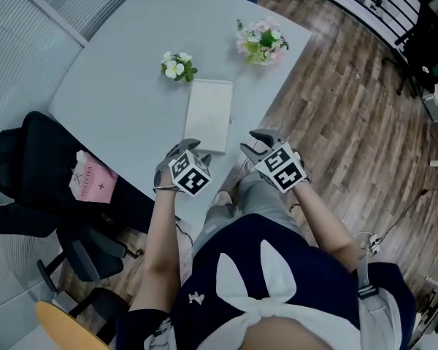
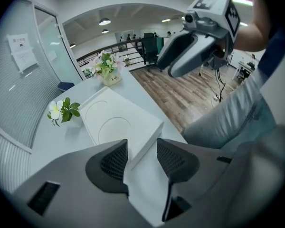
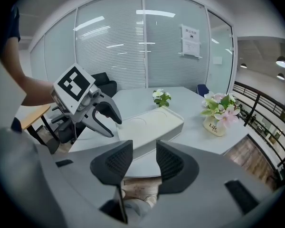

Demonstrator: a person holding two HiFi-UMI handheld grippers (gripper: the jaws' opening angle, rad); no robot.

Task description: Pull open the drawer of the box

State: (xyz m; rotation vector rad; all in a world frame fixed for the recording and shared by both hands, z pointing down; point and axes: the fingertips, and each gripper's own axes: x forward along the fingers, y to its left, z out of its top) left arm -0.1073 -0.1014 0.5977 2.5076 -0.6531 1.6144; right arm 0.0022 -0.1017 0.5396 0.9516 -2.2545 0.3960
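A flat white box (image 1: 209, 115) lies on the grey table (image 1: 124, 86) with its short end toward me; no open drawer shows. My left gripper (image 1: 184, 147) hovers at the box's near left corner, open. In the left gripper view that corner of the box (image 2: 118, 120) shows in the gap between the left gripper (image 2: 142, 158) jaws. My right gripper (image 1: 257, 143) is open, off the box's near right corner and over the table edge. In the right gripper view the box (image 3: 149, 125) lies ahead of the right gripper (image 3: 144, 160), with nothing between its jaws.
A small white flower sprig (image 1: 178, 65) and a pot of pink flowers (image 1: 262, 41) stand beyond the box. A black chair (image 1: 36, 159) holding a pink bag (image 1: 93, 181) sits at the table's left. Wooden floor (image 1: 350, 122) lies to the right.
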